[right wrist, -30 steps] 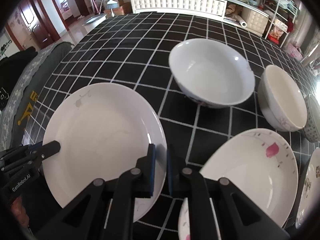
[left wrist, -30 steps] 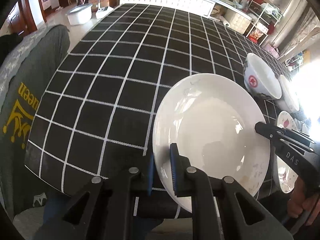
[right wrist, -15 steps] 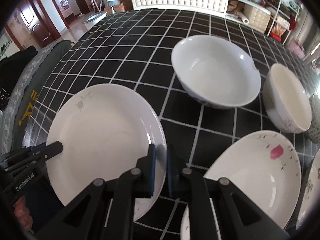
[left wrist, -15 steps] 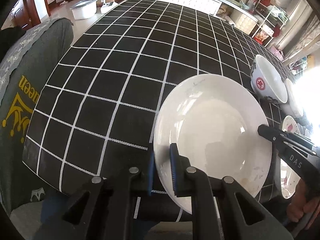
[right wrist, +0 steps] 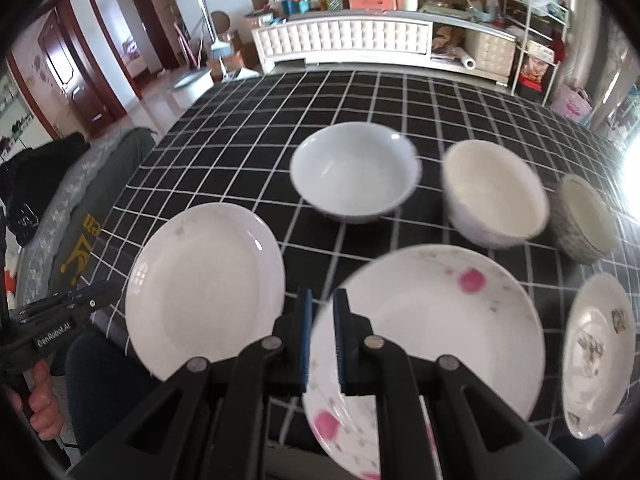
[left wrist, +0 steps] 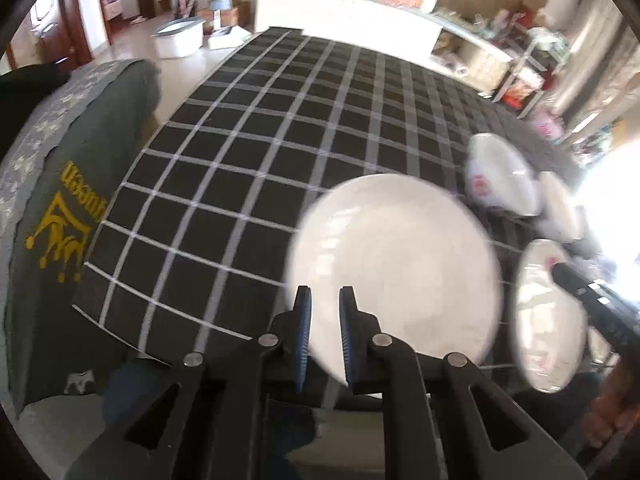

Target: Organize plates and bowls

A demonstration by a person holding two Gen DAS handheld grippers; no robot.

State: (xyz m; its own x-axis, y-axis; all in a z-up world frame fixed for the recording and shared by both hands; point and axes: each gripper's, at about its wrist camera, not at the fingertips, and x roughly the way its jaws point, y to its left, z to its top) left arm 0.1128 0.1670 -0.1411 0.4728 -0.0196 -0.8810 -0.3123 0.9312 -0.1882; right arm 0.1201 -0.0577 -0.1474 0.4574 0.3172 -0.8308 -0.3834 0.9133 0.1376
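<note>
— Looking along the left tongs, what are you seeing?

— The plain white plate is lying at the near left of the desk, on the black cloth with white squares. The two blue pads are standing a little apart and the white of the plate is showing in the gap. The view is blurring, so I cannot tell if they are pinching the rim.

— And from the other side?

— There the tip of the left tongs is appearing just beside the left rim of that plate.

— What are the right tongs doing?

— They are hovering at the near left rim of the pink-flowered plate, just to the right of the plain one. A narrow slit is showing between the pads, with the rim in it. If they are gripping, I cannot tell.

— What is sitting farther away?

— Three bowls are standing upright in a row: a wide white bowl, a cream bowl to its right, then a grey patterned bowl at the far right. A small printed plate is lying near the right edge.
</note>
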